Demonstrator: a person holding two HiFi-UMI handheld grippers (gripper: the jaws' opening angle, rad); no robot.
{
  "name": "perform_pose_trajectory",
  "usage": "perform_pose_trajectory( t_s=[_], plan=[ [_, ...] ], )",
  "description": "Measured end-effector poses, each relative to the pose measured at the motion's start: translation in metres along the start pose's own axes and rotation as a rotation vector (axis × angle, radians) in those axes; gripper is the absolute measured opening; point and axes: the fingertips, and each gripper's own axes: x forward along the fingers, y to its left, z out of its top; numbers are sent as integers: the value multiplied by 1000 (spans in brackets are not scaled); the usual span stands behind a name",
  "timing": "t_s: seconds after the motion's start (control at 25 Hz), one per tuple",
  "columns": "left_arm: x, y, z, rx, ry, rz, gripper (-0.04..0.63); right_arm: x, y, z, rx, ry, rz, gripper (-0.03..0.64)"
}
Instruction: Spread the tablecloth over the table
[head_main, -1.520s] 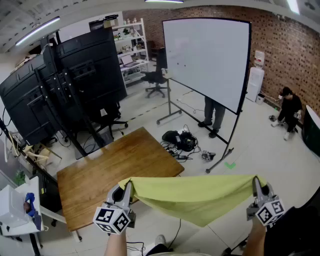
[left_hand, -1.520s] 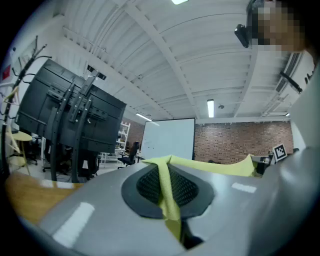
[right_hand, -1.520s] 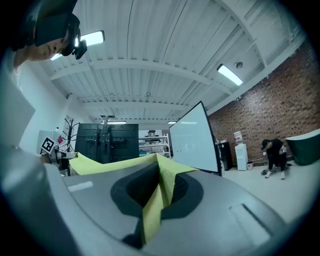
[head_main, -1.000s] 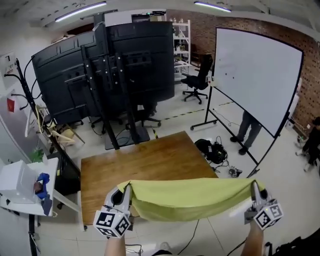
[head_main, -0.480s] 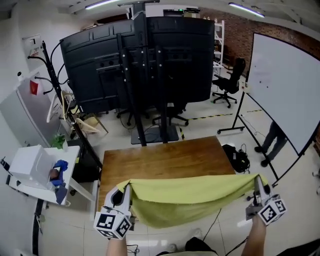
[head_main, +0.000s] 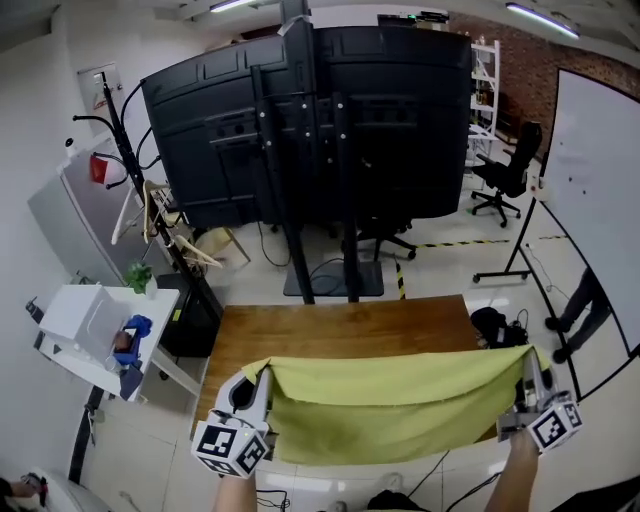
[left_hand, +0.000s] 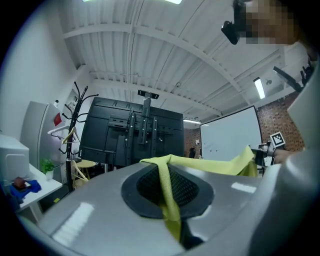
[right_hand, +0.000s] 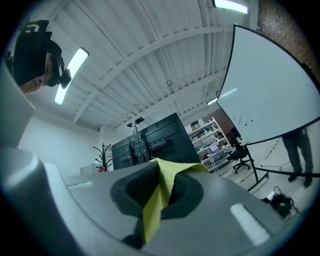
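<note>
A yellow-green tablecloth hangs stretched between my two grippers over the near edge of the brown wooden table. My left gripper is shut on the cloth's left corner. My right gripper is shut on the right corner. The cloth sags in the middle and hides the table's near edge. Most of the tabletop beyond it is bare wood.
Large black screens on stands rise just behind the table. A white side table with small items and a coat rack stand at the left. A whiteboard, an office chair, a standing person's legs and a dark bag are at the right.
The view has swung left, so the table now lies squarely ahead. Both grippers carried the stretched cloth sideways with it, still gripping the corners.
</note>
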Motion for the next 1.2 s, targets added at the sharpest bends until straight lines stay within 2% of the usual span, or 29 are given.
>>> perform_pose_trajectory(
  t_s=[0.24, 0.56, 0.88, 1.2],
  plan=[
    [81, -60, -3, 1, 5, -7, 6, 21, -87, 35, -1, 15, 0, 9],
    [141, -90, 0, -17, 16, -37, 6, 44, -132, 67, -14, 17, 4, 9],
    [164, -60, -4, 11, 27, -2, 6, 88, -144, 30, 49, 91, 28, 9],
    [168, -10, -10, 11, 38, 13, 6, 134, -120, 5, 46, 110, 28, 9]
  ],
)
